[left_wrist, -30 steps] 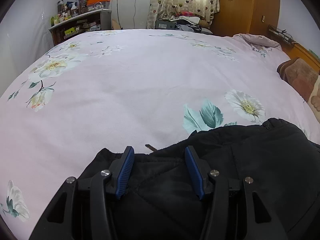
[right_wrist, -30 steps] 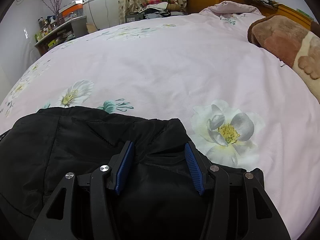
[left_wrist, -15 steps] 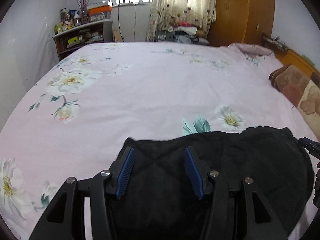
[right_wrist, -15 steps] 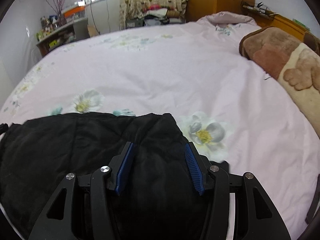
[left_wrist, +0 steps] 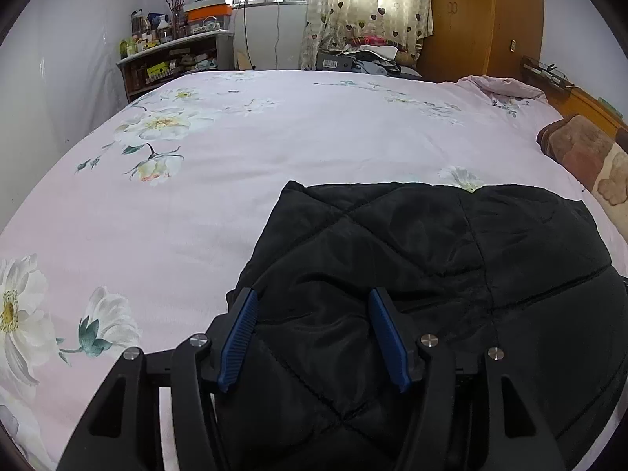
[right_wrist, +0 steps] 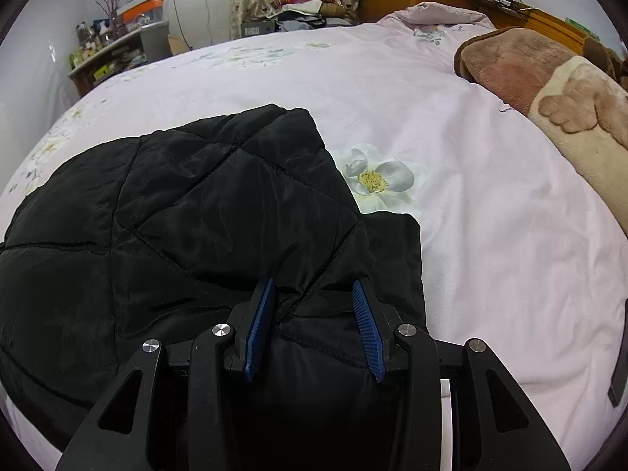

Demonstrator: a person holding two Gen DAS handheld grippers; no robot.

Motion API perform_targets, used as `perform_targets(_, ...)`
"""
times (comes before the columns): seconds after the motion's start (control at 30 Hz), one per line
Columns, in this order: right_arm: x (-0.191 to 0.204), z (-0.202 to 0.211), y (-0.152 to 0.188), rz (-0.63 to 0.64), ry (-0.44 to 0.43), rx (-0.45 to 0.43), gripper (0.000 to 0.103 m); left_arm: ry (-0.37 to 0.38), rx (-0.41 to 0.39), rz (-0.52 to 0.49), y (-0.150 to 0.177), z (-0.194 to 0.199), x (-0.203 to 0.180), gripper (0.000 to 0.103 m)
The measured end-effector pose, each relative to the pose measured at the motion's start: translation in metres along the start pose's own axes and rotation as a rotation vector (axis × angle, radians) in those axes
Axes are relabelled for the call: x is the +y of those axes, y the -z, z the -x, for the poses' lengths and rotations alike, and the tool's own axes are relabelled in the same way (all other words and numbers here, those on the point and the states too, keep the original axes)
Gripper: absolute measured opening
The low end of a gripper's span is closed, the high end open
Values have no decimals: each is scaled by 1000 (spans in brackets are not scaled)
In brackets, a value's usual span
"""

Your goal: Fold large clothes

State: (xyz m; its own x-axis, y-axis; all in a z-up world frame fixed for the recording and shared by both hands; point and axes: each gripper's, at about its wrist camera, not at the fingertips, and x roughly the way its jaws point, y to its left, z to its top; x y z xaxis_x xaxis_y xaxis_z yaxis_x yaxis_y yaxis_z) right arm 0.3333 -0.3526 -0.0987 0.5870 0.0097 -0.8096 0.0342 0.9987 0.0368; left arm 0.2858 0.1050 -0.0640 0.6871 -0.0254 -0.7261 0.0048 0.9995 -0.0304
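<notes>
Left gripper (left_wrist: 313, 316): jaws opening, black quilted jacket (left_wrist: 412, 259) beneath and between the pads, not pinched.
Right gripper (right_wrist: 313, 306): jaws closing, jacket fold between the pads; contact unclear.
Jacket: spreads ahead of both grippers on the floral bedsheet (left_wrist: 274, 149).
Far right: brown blanket (right_wrist: 549, 78).

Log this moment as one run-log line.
task: fold large clothes | jacket: quilted side up on bed | left gripper: jaws opening over jacket | right gripper: jaws closing around jacket fold

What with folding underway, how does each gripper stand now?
Left gripper: jaws opening over the black quilted jacket, nothing gripped.
Right gripper: jaws closing around a jacket fold.
</notes>
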Motion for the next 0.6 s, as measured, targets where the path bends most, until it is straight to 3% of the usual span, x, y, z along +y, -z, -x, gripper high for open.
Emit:
perform_targets(0.17, 9, 40, 1, 32, 47, -26, 42, 22, -4, 2, -1, 35, 1, 56)
perform_targets(0.33, 18, 84, 19, 30, 26, -66, 42, 60, -49, 27, 27, 85, 3, 55)
perform_targets(0.4, 21, 88, 34, 32, 5, -53, 42, 55, -28, 42, 41, 85, 5, 55)
perform_targets(0.47, 24, 74, 44, 43, 9, 0, 42, 35, 46, 70, 57, 67, 11, 51)
perform_targets(0.6, 22, 52, 50, 46, 7, 47, 42, 41, 67, 128, 65, 55, 17, 51)
